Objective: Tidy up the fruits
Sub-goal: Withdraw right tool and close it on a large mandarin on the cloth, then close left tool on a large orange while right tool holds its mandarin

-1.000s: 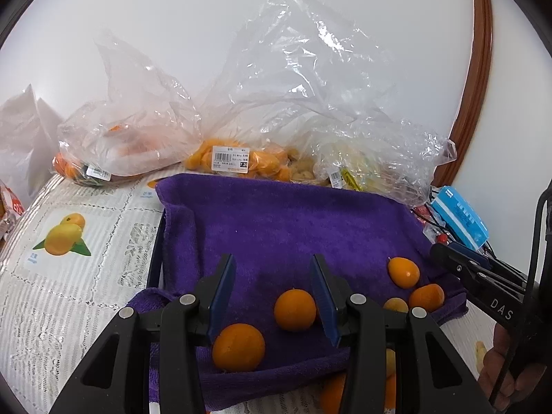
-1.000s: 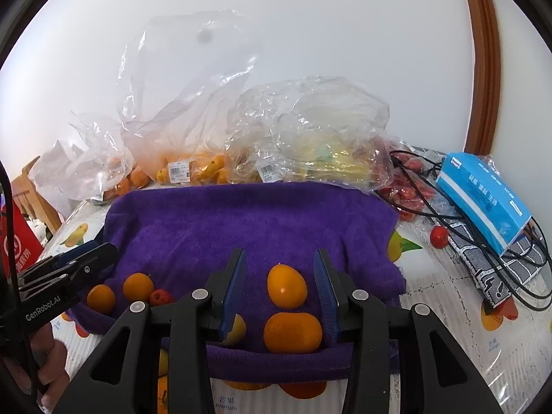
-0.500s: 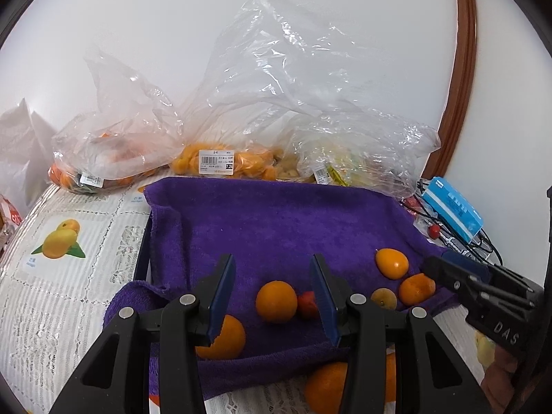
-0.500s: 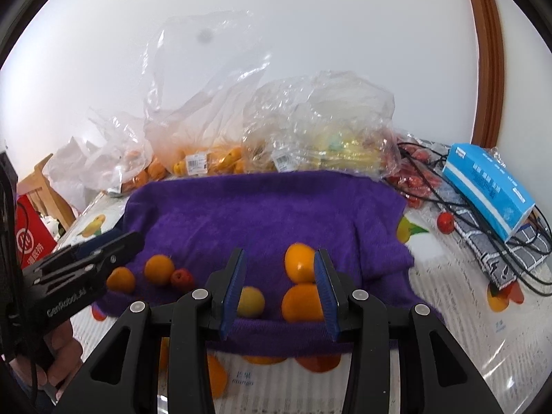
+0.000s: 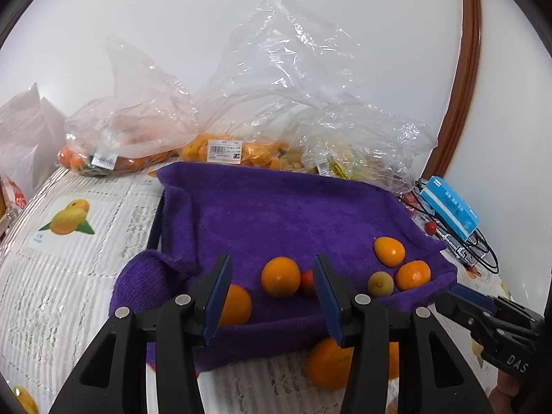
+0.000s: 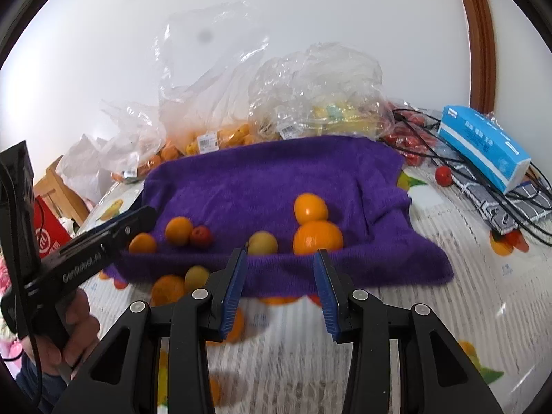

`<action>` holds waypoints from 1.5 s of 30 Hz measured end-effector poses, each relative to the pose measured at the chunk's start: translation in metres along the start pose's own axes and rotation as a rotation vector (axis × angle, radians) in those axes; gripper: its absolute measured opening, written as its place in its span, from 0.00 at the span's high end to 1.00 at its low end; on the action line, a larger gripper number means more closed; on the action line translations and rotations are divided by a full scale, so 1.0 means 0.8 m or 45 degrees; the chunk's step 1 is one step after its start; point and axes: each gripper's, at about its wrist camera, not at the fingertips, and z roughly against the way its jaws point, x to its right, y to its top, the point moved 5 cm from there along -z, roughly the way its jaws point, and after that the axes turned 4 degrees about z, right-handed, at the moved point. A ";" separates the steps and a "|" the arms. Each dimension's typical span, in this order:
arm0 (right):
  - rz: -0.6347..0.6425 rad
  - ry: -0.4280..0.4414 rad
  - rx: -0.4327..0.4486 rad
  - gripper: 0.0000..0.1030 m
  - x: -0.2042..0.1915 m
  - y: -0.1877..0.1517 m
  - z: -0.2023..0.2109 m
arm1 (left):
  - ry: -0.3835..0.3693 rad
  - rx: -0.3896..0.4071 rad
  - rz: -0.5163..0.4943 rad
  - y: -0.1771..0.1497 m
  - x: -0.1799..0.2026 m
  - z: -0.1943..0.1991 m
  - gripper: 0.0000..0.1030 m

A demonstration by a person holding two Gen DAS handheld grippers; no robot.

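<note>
Left gripper (image 5: 272, 296): jaws apart and holding nothing, having just widened a little; beyond them, at twelve o'clock, lies an orange (image 5: 280, 276) with a small red fruit (image 5: 308, 283) touching its three-o'clock side. A second orange (image 5: 235, 304) sits at about nine o'clock, partly hidden behind the left finger. The widened gap probably prepares a grasp on the fruit ahead.

Right gripper (image 6: 280, 286): jaws likewise parted and empty, held back over the table's patterned cover (image 6: 448, 310), short of the purple towel (image 6: 269, 179). At twelve to one o'clock two oranges touch, the larger (image 6: 318, 237) nearer, the smaller (image 6: 310, 207) behind it; a pale yellow fruit (image 6: 263, 242) rests at eleven o'clock.

The towel likely serves as a soft sorting surface that keeps round fruit from rolling; more fruit (image 6: 168, 289) lies off its near edge, on the cover. Clear plastic bags (image 5: 220, 148) of fruit stand behind the towel, at twelve o'clock. A blue box (image 6: 483, 145) and black cables (image 6: 531, 220) lie at two o'clock.
</note>
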 end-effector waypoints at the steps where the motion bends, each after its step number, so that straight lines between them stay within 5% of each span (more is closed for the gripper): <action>1: 0.001 0.007 -0.008 0.60 -0.001 -0.004 0.002 | -0.001 -0.002 -0.003 -0.002 -0.001 0.003 0.54; 24: 0.021 0.186 -0.129 0.57 -0.053 -0.061 0.015 | 0.034 0.007 0.014 -0.026 -0.028 0.048 0.49; 33: 0.151 0.137 -0.191 0.57 -0.080 -0.090 0.015 | 0.030 -0.012 0.037 -0.027 -0.035 0.049 0.49; 36: 0.165 0.108 -0.213 0.65 -0.082 -0.097 0.010 | 0.025 -0.009 0.030 -0.028 -0.034 0.051 0.49; 45: 0.128 -0.008 -0.081 0.65 -0.044 -0.080 0.042 | -0.092 -0.058 -0.024 -0.037 -0.017 0.051 0.49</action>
